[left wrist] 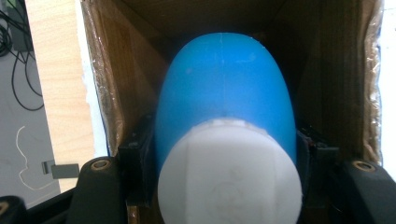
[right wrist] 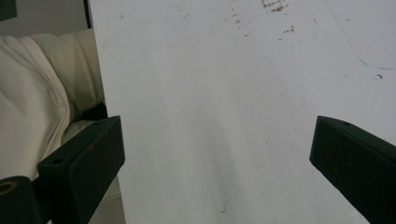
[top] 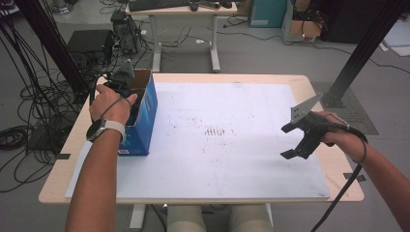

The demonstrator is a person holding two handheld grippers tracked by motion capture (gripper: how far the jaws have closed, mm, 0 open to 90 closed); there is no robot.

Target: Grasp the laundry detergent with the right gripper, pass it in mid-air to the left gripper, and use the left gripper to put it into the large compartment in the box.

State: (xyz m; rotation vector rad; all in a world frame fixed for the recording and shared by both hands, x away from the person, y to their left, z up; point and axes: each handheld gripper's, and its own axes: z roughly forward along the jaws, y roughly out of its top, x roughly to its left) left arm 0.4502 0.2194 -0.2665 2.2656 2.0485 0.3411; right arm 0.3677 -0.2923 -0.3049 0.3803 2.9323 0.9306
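While the left tool (left wrist: 224, 163) pinches a blue bottle (left wrist: 224, 93) (white cap toward the camera) inside the cardboard box (top: 145, 108) at nine o'clock, seemingly for lifting out, the right tool (top: 297, 140) waits spread at three o'clock above the surface (top: 227, 154).
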